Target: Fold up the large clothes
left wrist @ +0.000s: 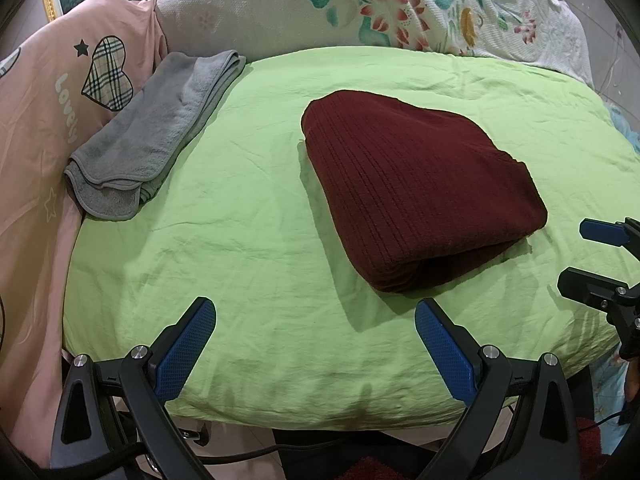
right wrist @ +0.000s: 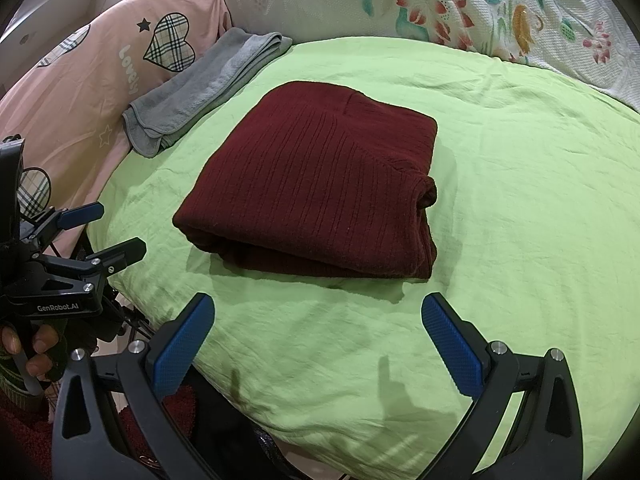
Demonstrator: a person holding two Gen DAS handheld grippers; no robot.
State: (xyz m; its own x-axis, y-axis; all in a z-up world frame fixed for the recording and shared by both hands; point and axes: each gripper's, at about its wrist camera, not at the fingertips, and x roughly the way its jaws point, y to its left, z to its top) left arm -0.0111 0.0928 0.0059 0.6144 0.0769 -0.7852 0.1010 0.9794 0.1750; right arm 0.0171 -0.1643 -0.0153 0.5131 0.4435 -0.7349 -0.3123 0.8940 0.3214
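At the far left, a pink quilt [left wrist: 36, 128] printed with plaid hearts, small stars and the word "Lovely" slopes down beside the bed. Against it, at the left edge of the lime-green sheet [left wrist: 256, 208], lies a folded grey towel [left wrist: 156, 128], plush and soft, its bound edges stacked in rounded layers. The sheet is thin, creased cotton, stretched over a broad padded bed that fills most of both views.

Near the middle of the sheet sits the maroon sweater [left wrist: 416, 188], a ribbed knit folded into a thick, roughly rectangular bundle with rounded corners. Its fine vertical ribs run along the top layer, and the stacked folds show along the near edge. In the right wrist view a rolled cuff or hem bulges at the bundle's right side. It lies well apart from the towel.

Behind it, along the head of the bed, rests a white textured coverlet [left wrist: 400, 4] with teal, red and yellow flowers.

The left claw [left wrist: 316, 344] hovers over the near edge of the sheet, its blue, dimpled pads spread wide and holding nothing. The right claw [right wrist: 316, 340] hangs likewise, just in front of the sweater, pads apart and empty. A person's fingers [right wrist: 36, 356] grip the left tool's handle.
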